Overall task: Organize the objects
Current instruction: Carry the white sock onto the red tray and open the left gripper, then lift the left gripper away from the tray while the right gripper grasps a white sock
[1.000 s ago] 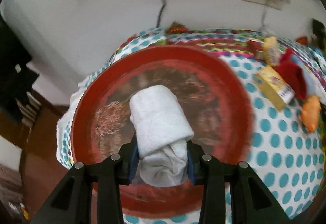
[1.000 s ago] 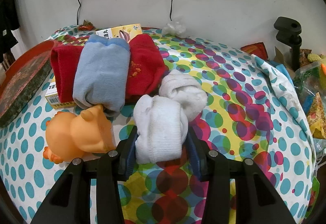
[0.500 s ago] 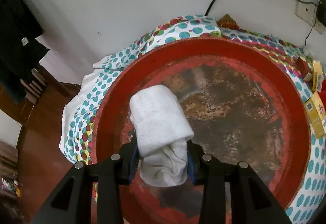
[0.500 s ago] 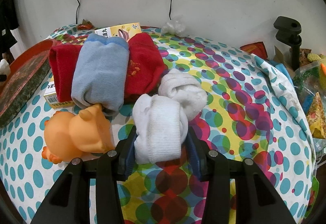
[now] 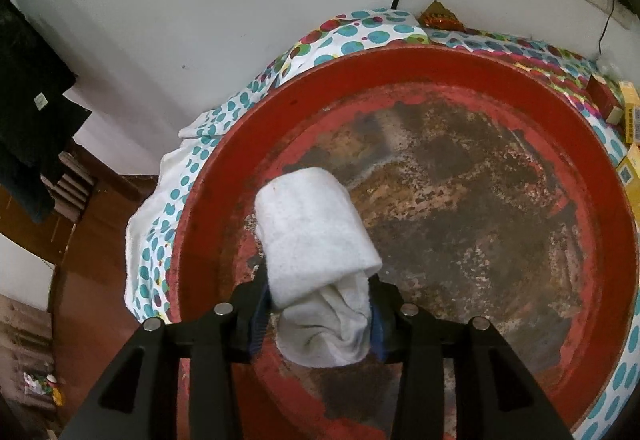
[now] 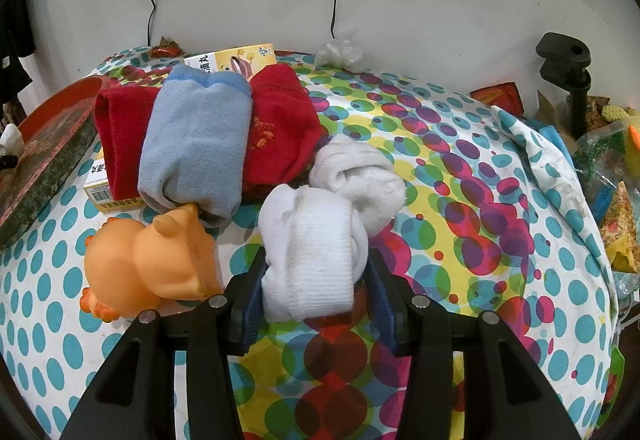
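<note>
My left gripper (image 5: 316,316) is shut on a rolled white sock (image 5: 316,240) and holds it over the left part of a worn round red tray (image 5: 500,88). My right gripper (image 6: 314,300) is shut on another rolled white sock (image 6: 312,256) on the dotted tablecloth. A second white sock roll (image 6: 356,176) lies just behind it. A light blue sock (image 6: 196,140) lies over a red sock (image 6: 280,128). The red tray's edge (image 6: 44,156) shows at the far left of the right wrist view.
An orange rubber toy (image 6: 140,264) sits left of my right gripper. Yellow boxes (image 6: 232,60) lie under and behind the socks, and more boxes (image 5: 628,128) sit right of the tray. A black clamp (image 6: 568,80) and bags stand at the right. The table edge drops off left of the tray.
My left gripper has carried the white sock left and lower over the tray, which now fills the view. My right gripper has stayed put on its sock.
</note>
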